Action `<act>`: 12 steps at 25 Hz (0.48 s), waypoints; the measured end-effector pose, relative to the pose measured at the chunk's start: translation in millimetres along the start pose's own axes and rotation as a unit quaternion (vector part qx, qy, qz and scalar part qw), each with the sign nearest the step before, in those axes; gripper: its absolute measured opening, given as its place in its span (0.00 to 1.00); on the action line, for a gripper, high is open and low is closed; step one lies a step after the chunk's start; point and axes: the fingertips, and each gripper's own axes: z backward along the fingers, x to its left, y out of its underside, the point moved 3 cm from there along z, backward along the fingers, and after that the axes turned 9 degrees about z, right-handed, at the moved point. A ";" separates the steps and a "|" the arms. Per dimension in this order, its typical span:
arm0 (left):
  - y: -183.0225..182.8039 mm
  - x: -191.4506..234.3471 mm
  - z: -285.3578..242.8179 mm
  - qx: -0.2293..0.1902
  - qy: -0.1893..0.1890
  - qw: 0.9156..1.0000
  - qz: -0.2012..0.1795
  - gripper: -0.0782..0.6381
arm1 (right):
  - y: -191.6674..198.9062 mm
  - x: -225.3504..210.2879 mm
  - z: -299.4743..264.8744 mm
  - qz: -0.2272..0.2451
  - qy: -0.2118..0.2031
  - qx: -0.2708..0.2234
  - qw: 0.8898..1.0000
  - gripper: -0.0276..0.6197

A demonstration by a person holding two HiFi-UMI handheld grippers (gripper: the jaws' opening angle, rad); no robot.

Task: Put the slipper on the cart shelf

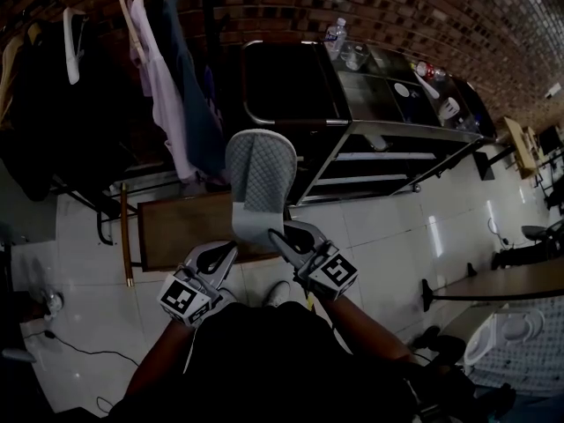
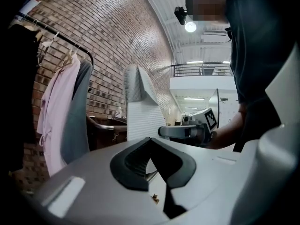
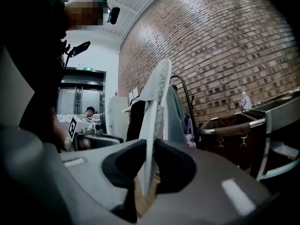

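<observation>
A grey quilted slipper with a pale ribbed sole stands upright in front of me. My right gripper is shut on its lower end, and in the right gripper view the slipper rises edge-on from between the pads of that gripper. My left gripper sits just left of the slipper's lower end; its jaws meet at the tips with nothing between them. In the left gripper view the slipper stands beyond them. The metal cart is ahead to the right, its shelves open toward me.
A clothes rack with hanging garments fills the left against the brick wall. A brown wooden board lies low below the slipper. Bottles and small items sit on the cart top. The cart's brown bag hangs beside its shelves. A table stands at right.
</observation>
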 end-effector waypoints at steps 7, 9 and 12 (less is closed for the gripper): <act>3.6 1.0 -1.8 0.013 0.035 0.999 0.001 0.11 | -1.4 0.1 10.7 -0.001 0.039 0.008 0.999 0.14; 13.3 -0.7 -5.7 0.028 0.058 0.998 0.003 0.11 | 1.7 1.1 17.9 -0.008 0.063 0.016 0.998 0.14; 21.8 -0.8 -14.4 0.034 0.094 0.995 0.003 0.11 | 10.5 1.3 29.2 -0.018 0.100 0.023 0.995 0.14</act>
